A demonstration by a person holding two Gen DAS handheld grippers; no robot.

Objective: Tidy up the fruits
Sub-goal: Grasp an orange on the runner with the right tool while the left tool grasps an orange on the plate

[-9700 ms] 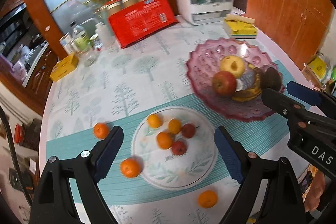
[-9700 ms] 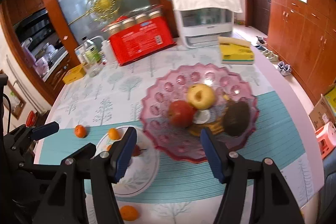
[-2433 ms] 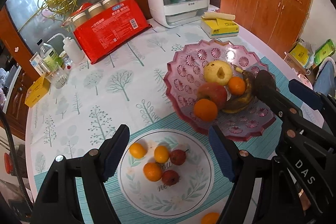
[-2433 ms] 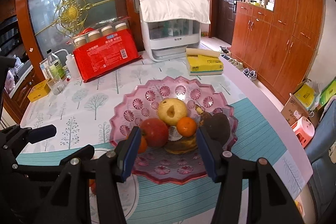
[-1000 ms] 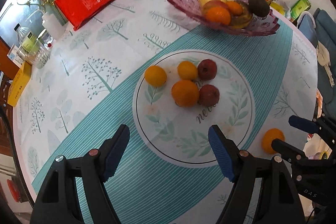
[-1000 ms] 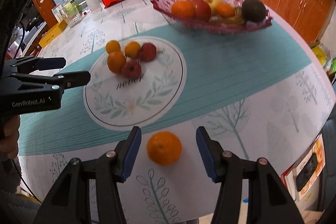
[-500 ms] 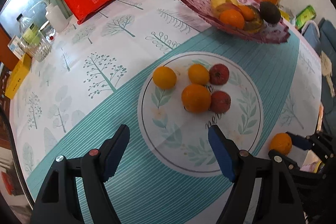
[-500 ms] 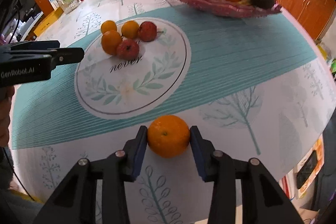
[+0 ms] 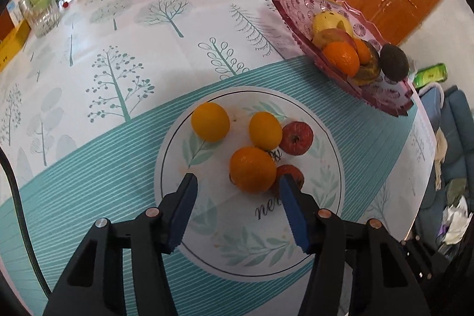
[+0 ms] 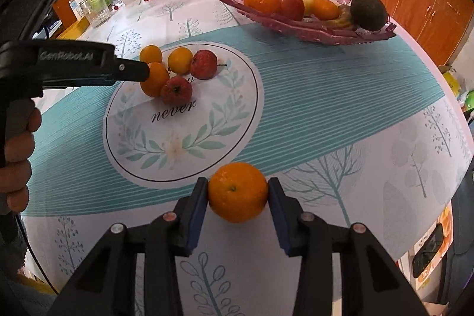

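Right gripper [image 10: 238,191] clamped orange [image 10: 238,192] between both pads, on tablecloth [image 10: 340,114] just outside printed circle [image 10: 183,144]. Left gripper [image 9: 237,197] jaws wide open, empty, low over bigger orange [image 9: 252,169]; right finger hid part of red fruit [image 9: 291,172]. Pink bowl [image 10: 296,25] far back, banana mostly buried under fruit.

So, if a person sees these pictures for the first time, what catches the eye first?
First, the orange clamped in the right gripper at the table's near edge. Next, the pink glass dish heaped with fruit at the far right, and the small oranges clustered before the open left gripper.
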